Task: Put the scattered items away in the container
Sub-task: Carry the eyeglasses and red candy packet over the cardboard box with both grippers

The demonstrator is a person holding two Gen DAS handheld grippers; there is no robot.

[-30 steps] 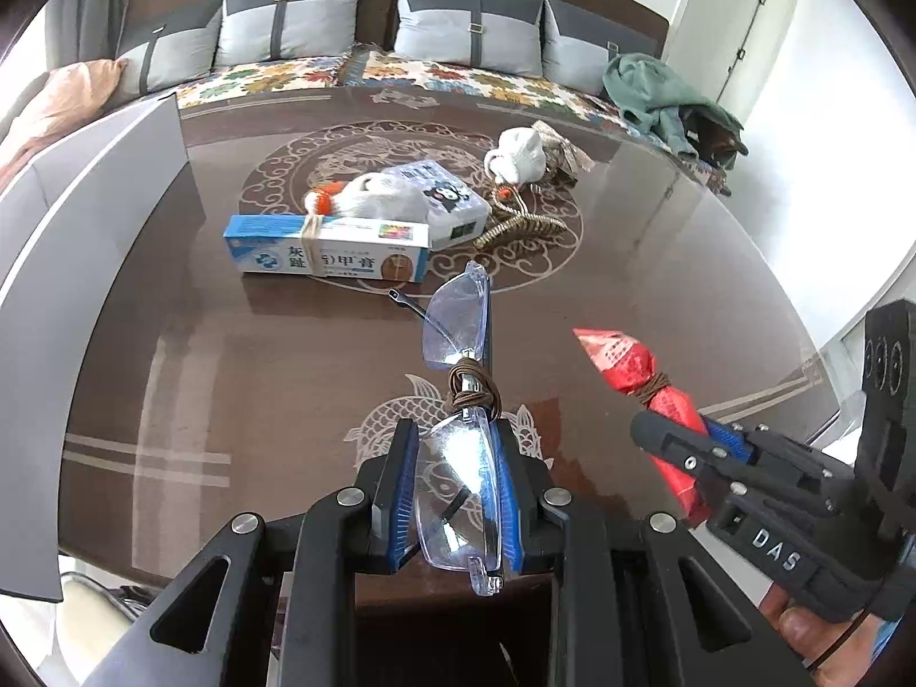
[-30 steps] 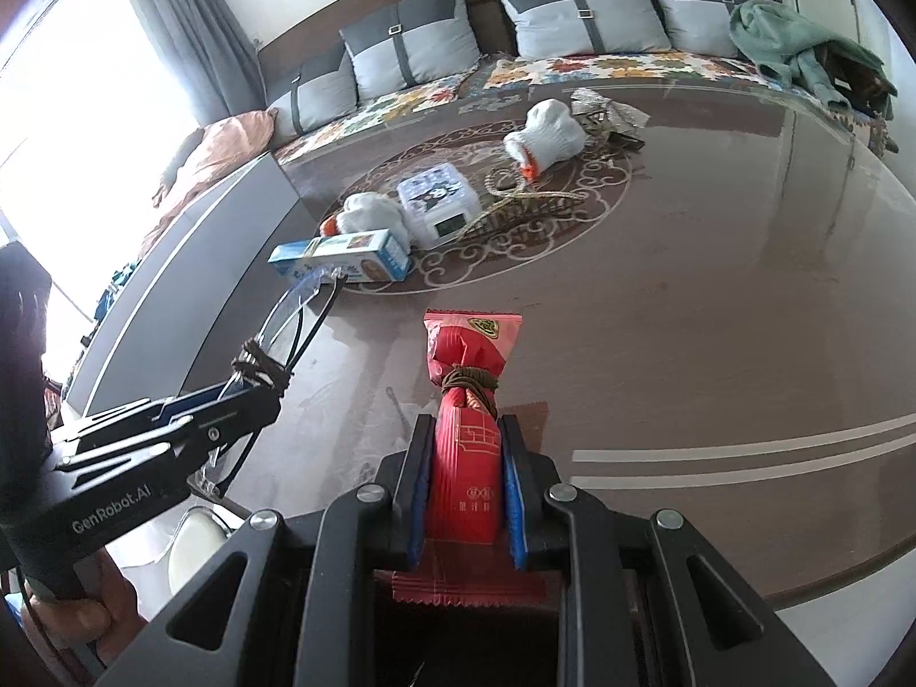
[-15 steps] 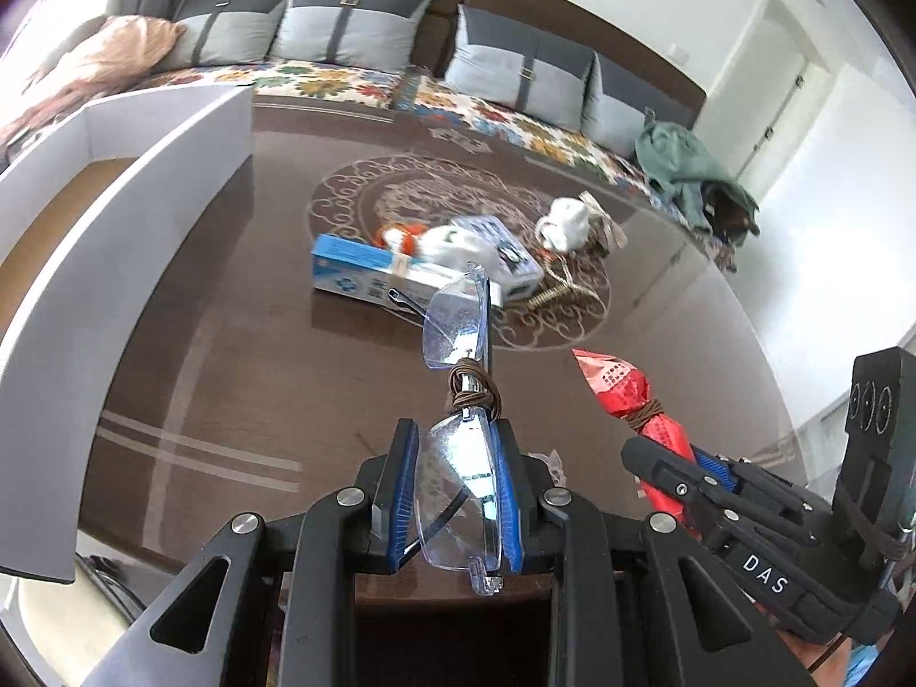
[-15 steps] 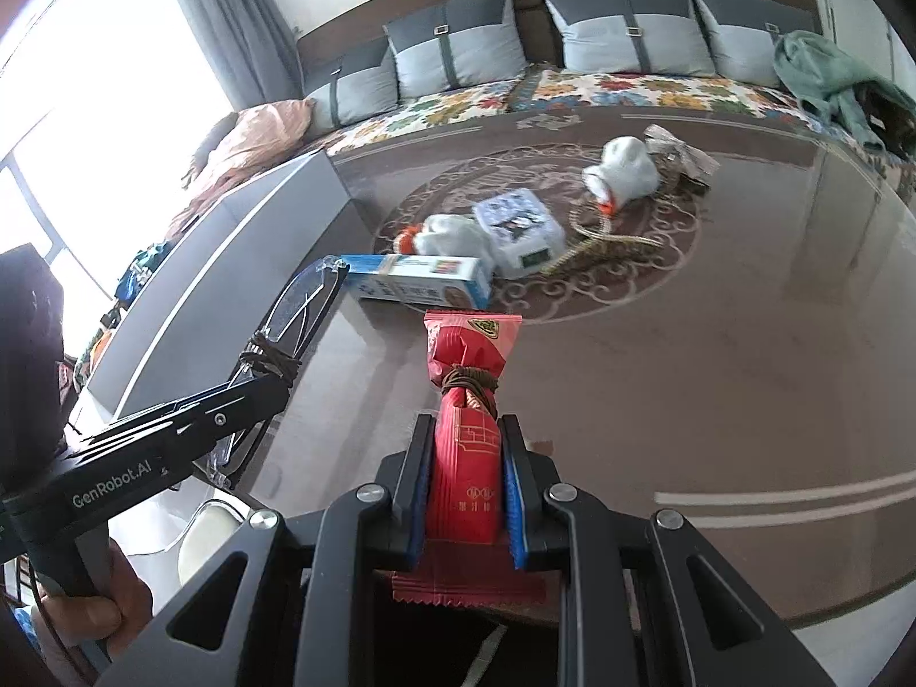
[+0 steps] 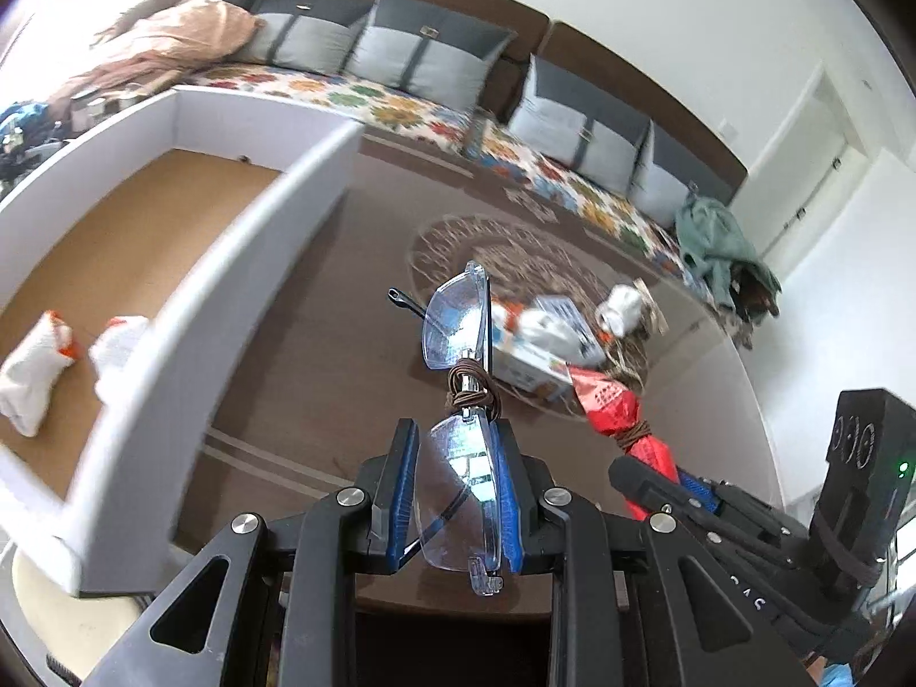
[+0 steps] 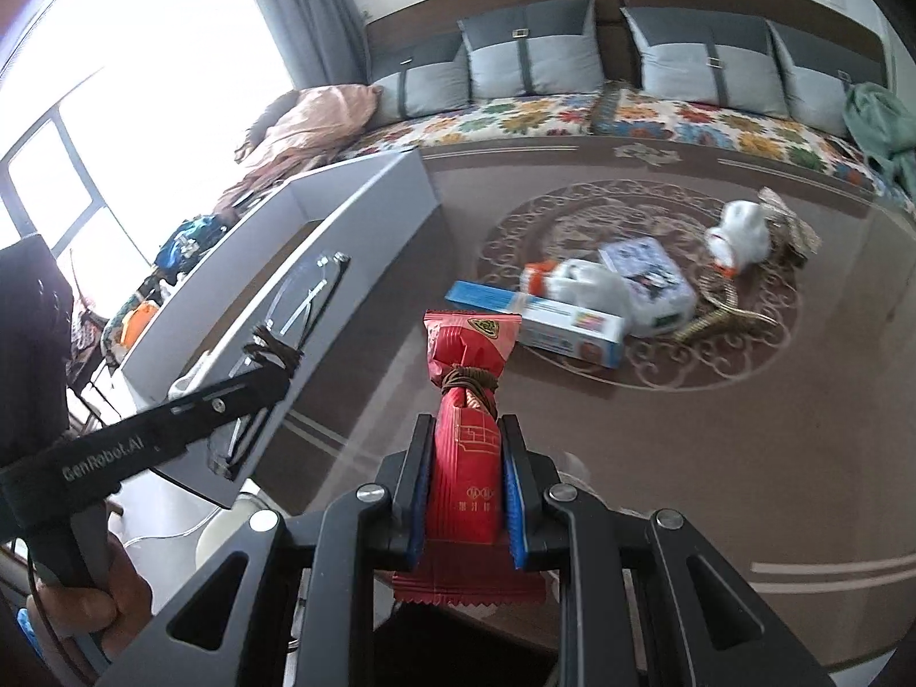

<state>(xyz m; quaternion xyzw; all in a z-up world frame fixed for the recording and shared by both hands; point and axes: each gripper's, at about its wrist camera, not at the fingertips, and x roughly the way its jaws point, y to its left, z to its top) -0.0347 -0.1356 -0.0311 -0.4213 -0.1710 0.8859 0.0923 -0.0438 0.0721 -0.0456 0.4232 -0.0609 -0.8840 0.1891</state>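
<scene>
Left tool (image 5: 458, 492) is clenched on a pair of clear glasses (image 5: 458, 338), pinching one lens between its blue pads; the other lens sticks out ahead of the tips, and a brown cord (image 5: 470, 392) is wound around the bridge. Ahead and to the left of this tool sits the white container (image 5: 240, 263), an open box with a brown floor, where two white bundles with orange ends (image 5: 34, 369) already lie. In the right wrist view the glasses (image 6: 297, 309) hang in front of the container's near wall (image 6: 343, 240).

Right tool (image 6: 465, 492) is clenched on a red snack packet (image 6: 465, 401), tied with brown cord near its upper end, which points forward past the tips. A hand (image 6: 86, 589) grips the left tool's handle, off to this tool's left.

Beyond both tools, on the brown patterned bench (image 6: 715, 429), the other items lie scattered: a blue-and-white carton (image 6: 544, 323), a white bundle (image 6: 584, 280) resting against it, a small printed box (image 6: 644, 272), a coiled cord (image 6: 715, 315) and another white bundle (image 6: 741, 232) farther to the right.
</scene>
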